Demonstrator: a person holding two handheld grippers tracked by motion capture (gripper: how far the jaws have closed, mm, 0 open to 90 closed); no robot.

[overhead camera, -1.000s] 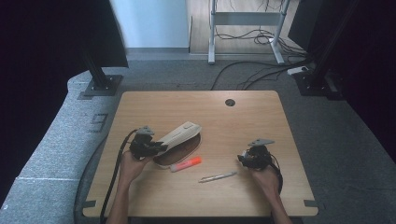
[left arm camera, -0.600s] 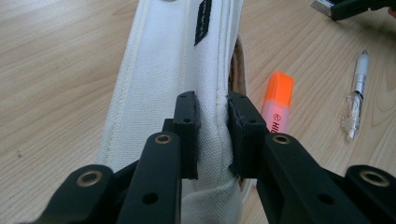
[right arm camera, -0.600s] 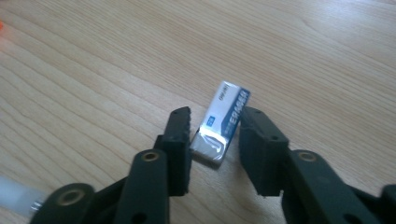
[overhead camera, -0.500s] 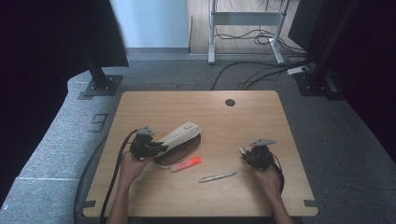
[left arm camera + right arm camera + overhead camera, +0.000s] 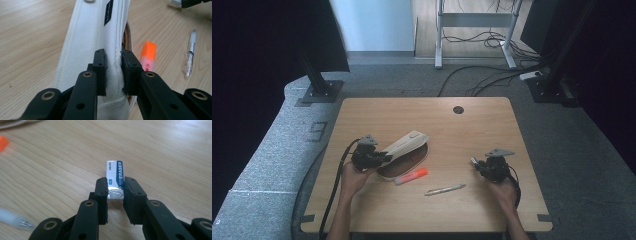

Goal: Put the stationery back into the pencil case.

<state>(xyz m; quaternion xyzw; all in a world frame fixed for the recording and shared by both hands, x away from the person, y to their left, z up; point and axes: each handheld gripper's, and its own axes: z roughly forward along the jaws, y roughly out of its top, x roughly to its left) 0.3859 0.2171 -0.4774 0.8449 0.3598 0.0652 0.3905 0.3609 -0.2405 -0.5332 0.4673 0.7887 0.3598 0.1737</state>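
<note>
A white canvas pencil case [image 5: 404,144] [image 5: 95,32] with a brown inside lies open at the table's left-middle. My left gripper [image 5: 377,159] [image 5: 113,72] is shut on the edge of its raised flap. At the right, my right gripper [image 5: 479,166] [image 5: 115,195] is shut on a small white and blue eraser [image 5: 115,178] [image 5: 473,161], held just above the wood. An orange highlighter [image 5: 411,176] [image 5: 148,53] lies beside the case. A clear pen [image 5: 445,189] [image 5: 189,53] rests in front of it, between the two grippers.
The wooden table [image 5: 472,130] has a round cable hole [image 5: 458,109] near its far edge. Grey carpet, black stands and cables lie beyond it. A person's hands [image 5: 353,177] come in from the near edge.
My right gripper has shifted slightly with the eraser in its jaws. The left gripper still holds the case flap in the same place.
</note>
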